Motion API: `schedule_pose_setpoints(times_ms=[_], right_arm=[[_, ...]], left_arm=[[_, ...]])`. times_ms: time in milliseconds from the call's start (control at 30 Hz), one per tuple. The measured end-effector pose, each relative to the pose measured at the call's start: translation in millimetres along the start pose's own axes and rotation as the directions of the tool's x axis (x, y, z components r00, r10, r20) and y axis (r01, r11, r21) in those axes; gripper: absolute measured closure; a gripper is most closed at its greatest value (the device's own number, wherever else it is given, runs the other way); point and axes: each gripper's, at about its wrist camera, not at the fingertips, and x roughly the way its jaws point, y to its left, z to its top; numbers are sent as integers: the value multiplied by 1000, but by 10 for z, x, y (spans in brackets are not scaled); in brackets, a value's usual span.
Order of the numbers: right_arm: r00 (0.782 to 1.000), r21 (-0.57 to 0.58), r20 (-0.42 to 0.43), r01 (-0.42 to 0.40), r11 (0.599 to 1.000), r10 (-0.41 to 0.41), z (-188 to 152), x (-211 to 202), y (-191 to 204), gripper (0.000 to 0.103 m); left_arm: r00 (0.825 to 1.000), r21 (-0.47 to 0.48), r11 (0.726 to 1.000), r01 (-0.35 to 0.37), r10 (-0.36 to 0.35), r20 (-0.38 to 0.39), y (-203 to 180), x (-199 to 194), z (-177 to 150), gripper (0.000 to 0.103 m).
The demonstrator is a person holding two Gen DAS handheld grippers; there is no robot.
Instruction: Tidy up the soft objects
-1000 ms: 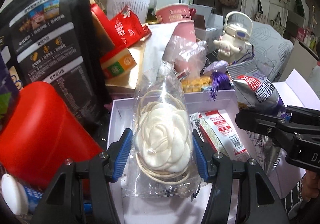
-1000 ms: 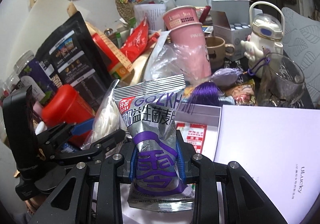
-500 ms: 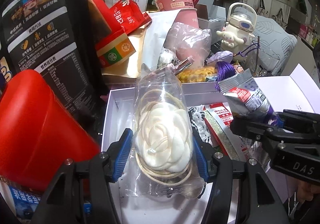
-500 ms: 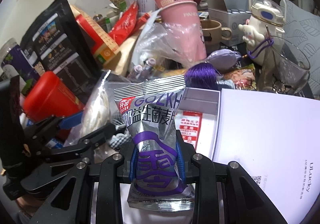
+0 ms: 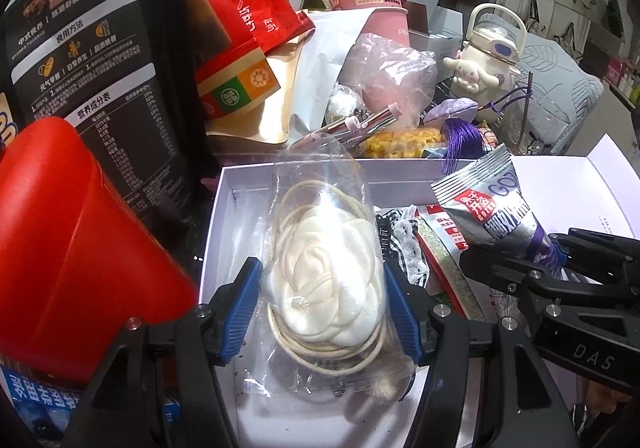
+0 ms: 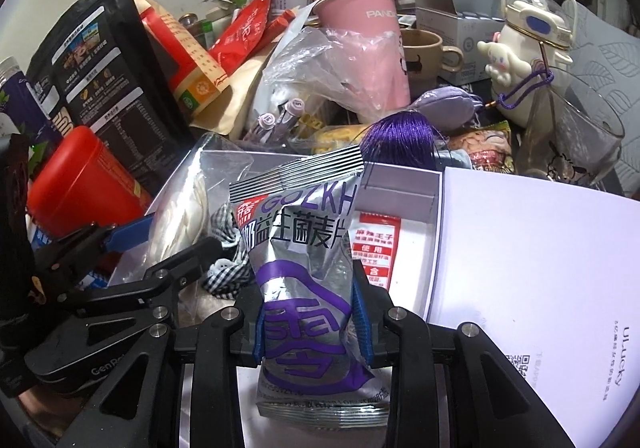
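Note:
My left gripper (image 5: 322,308) is shut on a clear plastic bag holding a white fabric flower (image 5: 324,288) with a cord, held over the left part of an open white box (image 5: 224,208). My right gripper (image 6: 312,324) is shut on a silver and purple snack packet (image 6: 304,256), held over the same box (image 6: 400,188). The packet also shows in the left wrist view (image 5: 492,208), and the flower bag in the right wrist view (image 6: 180,224). A checked cloth (image 6: 224,272) and a red-and-white sachet (image 6: 376,244) lie in the box.
A red canister (image 5: 68,240) and a tall black pouch (image 5: 92,60) stand left of the box. Behind it are pink cups (image 6: 360,32), a crumpled plastic bag (image 5: 392,76), a purple tassel (image 6: 400,140) and a white character bottle (image 5: 484,56). The box's white lid (image 6: 540,268) lies at right.
Both grippers have moved forward and down toward the white box, still holding their items. The snack packet now hangs over the box's right part.

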Motion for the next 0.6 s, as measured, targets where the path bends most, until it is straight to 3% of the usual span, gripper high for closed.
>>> schedule_pose_setpoints(times_ms=[167,267,400,600], right_arm=[[1000,-1,-15,9,1000,-9,5,24,13,65],[999,1,-24,-27,1000,27,5,-6,8,63],[999,-14,11,32,999,-32,13,-101,25,60],[998,-21,44,41,999,-40,-7,-278,49,58]], left_arm=[[1000,21,999,-28,28,-13,-45,1,19,41],[999,3,1000,-24,24,-23,-45,-32,29,41],[999,8,1000,-28,28,-23,-72,-110,40,41],[998,17,998,-60,60,-10,-127,-240,42,36]])
